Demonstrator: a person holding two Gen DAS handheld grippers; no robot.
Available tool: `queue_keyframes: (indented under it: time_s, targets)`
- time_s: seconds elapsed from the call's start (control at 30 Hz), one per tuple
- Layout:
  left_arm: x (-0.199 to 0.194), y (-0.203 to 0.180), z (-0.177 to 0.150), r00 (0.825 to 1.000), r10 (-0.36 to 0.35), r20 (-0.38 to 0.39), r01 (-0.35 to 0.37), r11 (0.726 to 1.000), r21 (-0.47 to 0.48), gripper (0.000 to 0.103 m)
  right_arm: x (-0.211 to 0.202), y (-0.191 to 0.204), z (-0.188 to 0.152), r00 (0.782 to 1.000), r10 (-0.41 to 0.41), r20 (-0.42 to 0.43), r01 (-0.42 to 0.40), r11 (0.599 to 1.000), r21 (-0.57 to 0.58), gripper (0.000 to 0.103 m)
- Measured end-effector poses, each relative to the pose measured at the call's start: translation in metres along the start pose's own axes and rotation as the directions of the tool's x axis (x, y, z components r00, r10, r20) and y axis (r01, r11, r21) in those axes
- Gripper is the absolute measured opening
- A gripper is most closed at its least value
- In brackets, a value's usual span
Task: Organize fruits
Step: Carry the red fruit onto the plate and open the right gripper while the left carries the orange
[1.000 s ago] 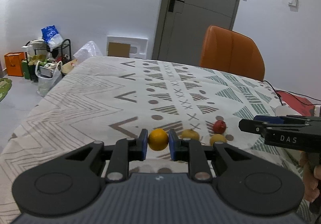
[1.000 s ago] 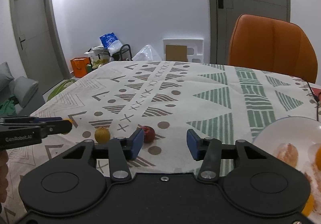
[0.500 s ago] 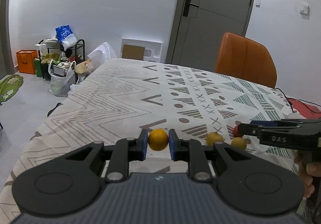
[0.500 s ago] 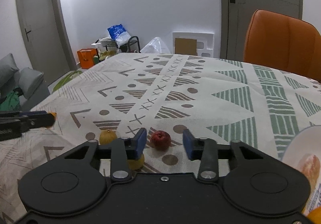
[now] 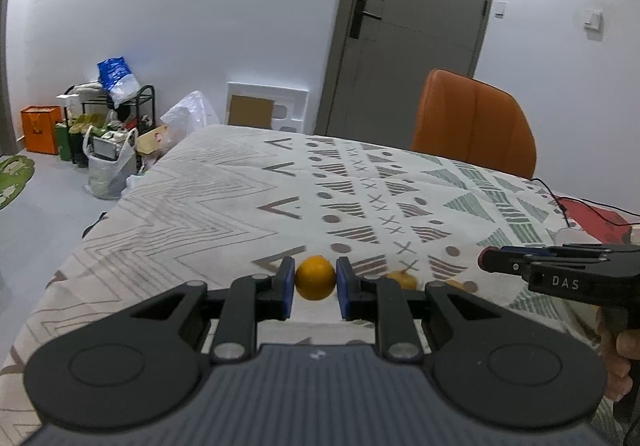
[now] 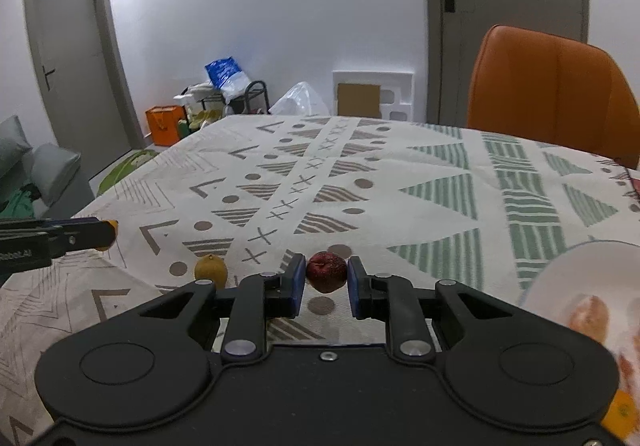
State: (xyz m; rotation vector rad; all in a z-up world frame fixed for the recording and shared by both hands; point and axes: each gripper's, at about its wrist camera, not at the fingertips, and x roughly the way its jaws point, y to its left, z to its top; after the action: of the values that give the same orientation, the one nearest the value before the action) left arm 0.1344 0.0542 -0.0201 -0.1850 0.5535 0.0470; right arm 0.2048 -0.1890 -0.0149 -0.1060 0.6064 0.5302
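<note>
In the left wrist view my left gripper (image 5: 316, 275) is shut on a small orange (image 5: 315, 278) over the patterned tablecloth (image 5: 224, 202). In the right wrist view my right gripper (image 6: 326, 267) has its jaws closing on a dark red fruit (image 6: 326, 273), and both blue pads touch its sides. A yellow fruit (image 6: 211, 269) lies on the cloth just left of it. The left view shows the same yellow fruit (image 5: 402, 279) and my right gripper (image 5: 486, 260) at the right. The left gripper (image 6: 107, 232) with the orange reaches in from the right view's left edge.
A white plate (image 6: 576, 262) with peeled orange pieces (image 6: 588, 316) sits at the near right. An orange chair (image 6: 552, 94) stands behind the table's far right side. A black cable (image 5: 576, 202) lies at the right edge. Bags and a rack (image 5: 108, 126) stand on the floor to the left.
My right gripper moved left until the red fruit sat between its jaws, and the jaws narrowed onto it. My left gripper kept hold of the orange.
</note>
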Motion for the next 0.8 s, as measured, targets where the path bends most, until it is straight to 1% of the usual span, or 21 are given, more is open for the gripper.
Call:
queue_keyframes:
  time_s: [0.33,0.53,0.8]
  targets:
    - [0.000,-0.034,0.003,0.998,-0.070,0.006,0.070,0.997,0.041,0.020,-0.042,-0.028,-0.010,0.997,-0.064,0.051,0.061,0.996,0.058,0.021]
    - [-0.002,-0.057,0.003,0.993,-0.120,0.006,0.119,0.990,0.074,0.020,-0.063,-0.044,-0.018,0.991,-0.116,0.067,0.109,0.990,0.094,0.021]
    - [0.000,-0.079,0.002,0.987,-0.161,-0.002,0.160,0.982,0.097,0.020,-0.083,-0.066,-0.032,0.982,-0.172,0.076,0.160,0.977,0.140,0.021]
